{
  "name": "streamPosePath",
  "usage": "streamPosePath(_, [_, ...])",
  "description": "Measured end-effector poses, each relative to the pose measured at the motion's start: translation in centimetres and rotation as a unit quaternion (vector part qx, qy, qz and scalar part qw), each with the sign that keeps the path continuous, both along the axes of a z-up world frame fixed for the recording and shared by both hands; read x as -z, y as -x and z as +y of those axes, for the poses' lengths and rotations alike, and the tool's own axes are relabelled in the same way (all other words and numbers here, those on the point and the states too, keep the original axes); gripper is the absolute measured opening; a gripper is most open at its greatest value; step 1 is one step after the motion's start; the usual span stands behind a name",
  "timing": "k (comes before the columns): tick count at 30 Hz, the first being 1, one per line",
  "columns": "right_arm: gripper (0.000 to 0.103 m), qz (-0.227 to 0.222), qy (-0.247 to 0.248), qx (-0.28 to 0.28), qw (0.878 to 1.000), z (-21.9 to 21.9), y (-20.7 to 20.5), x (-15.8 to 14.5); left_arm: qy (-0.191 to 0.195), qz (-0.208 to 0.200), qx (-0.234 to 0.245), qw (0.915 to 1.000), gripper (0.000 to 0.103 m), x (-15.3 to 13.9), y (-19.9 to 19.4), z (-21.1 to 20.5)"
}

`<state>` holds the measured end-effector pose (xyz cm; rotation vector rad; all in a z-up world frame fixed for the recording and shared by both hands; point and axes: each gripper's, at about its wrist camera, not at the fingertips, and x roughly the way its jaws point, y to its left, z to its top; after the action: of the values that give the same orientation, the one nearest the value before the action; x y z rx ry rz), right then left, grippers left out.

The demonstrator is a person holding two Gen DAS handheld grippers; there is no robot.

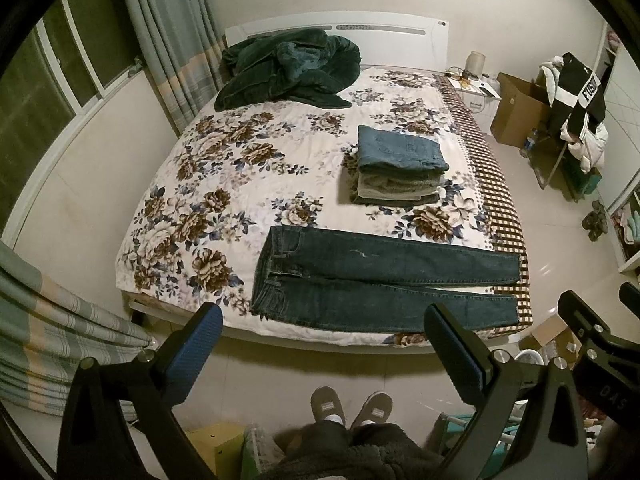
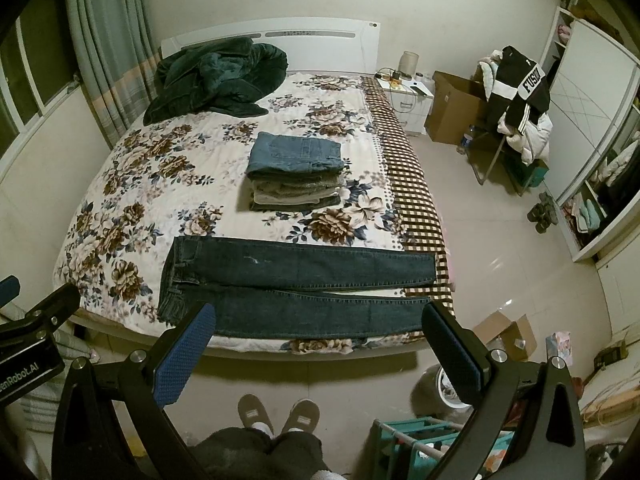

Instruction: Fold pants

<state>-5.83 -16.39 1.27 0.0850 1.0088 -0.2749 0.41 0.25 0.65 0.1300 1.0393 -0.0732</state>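
Dark blue jeans [image 1: 384,280] lie flat along the near edge of the floral bed [image 1: 224,184], waist to the left, legs running right. They also show in the right wrist view [image 2: 296,284]. My left gripper [image 1: 324,320] is open and empty, held above the floor in front of the bed edge. My right gripper [image 2: 320,318] is open and empty too, at the same height short of the jeans. The right gripper's body shows at the right edge of the left wrist view [image 1: 600,344].
A stack of folded pants [image 1: 400,168] sits mid-bed, also in the right wrist view [image 2: 296,172]. A dark green blanket [image 1: 288,68] is heaped by the headboard. A chair with clothes [image 2: 516,112], cardboard boxes [image 2: 452,108] and a nightstand [image 2: 408,100] stand right of the bed. My slippered feet [image 1: 352,404] stand on the floor.
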Motion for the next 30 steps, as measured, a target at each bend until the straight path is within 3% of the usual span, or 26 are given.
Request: streamPosePath(30, [0.103,0.001,0.001,0.000,1.000,0.0,-0.1,-0.1,0.002,-0.002,-0.001,1.0000,0.103,-1.0,-0.6,0.4])
